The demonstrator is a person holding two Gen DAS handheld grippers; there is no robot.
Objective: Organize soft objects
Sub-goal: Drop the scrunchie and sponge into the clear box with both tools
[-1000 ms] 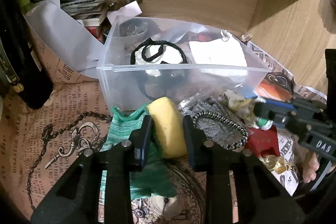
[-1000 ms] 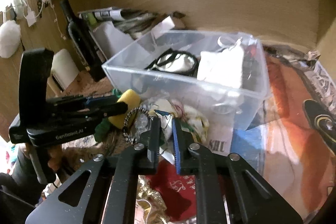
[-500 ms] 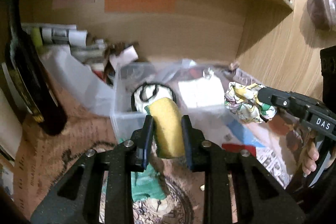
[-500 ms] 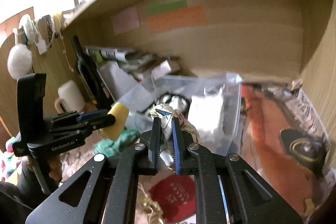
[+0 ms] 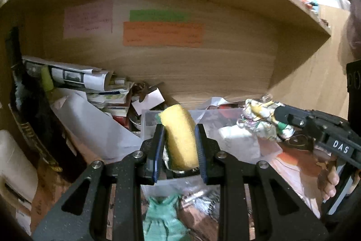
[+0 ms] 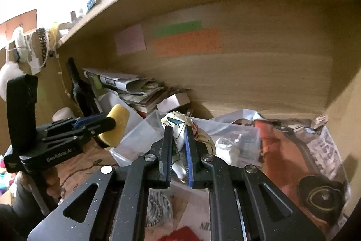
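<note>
A wooden shelf alcove [image 5: 191, 73] frames the cluttered desk, its back wall carrying pink, green and orange paper notes [image 5: 162, 33] whose writing is too blurred to read. Below them sits a clear plastic bin [image 6: 144, 139], apparently the destination for the soft items, with white cloth already inside. The left gripper [image 5: 179, 139] is clenched on a yellow sponge [image 5: 180, 136], squeezed upright between its blue-padded fingers and held in the air above the bin's near wall, likely so it can be dropped in. The right gripper [image 6: 178, 146] is clamped on a crumpled floral cloth [image 6: 178, 125], also lifted over the bin; bunching it in the fingers keeps the loose fabric from trailing. A green knitted piece [image 5: 162, 218] lies on the desk beneath the left gripper, seemingly yet to be sorted. Legible markings: "GenRobot.AI" on the left gripper's body in the right wrist view, "DAS" on the right gripper's side in the left.
</note>
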